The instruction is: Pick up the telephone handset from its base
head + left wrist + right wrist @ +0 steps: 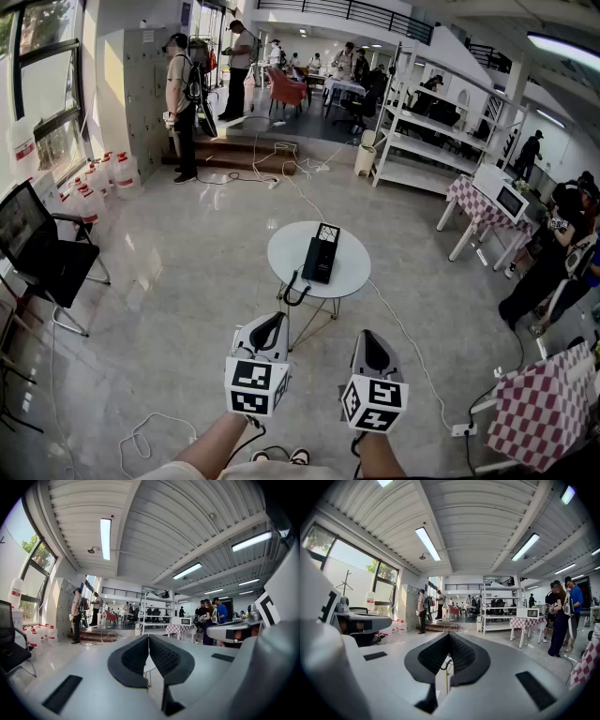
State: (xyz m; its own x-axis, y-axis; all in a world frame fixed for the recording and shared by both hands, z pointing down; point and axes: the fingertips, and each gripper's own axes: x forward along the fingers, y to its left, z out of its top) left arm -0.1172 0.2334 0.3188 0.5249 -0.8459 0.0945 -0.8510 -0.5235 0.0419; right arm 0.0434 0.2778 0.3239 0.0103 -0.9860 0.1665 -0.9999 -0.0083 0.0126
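A black telephone (320,255) lies on a small round white table (349,272) ahead of me, its handset resting along the base. Its coiled cord (295,292) hangs over the table's near edge. My left gripper (271,325) is held low in front of me, well short of the table, with its jaws together and nothing between them. My right gripper (372,341) hangs beside it, also shut and empty. In the left gripper view, the left gripper (148,637) has its dark pads meeting at the tip. The right gripper (449,635) looks the same in the right gripper view.
A black office chair (42,255) stands at the left. At the lower right is a table with a checkered cloth (542,409). A white cable (398,323) runs across the floor to a power strip (461,429). White shelves (424,131) and several people fill the back.
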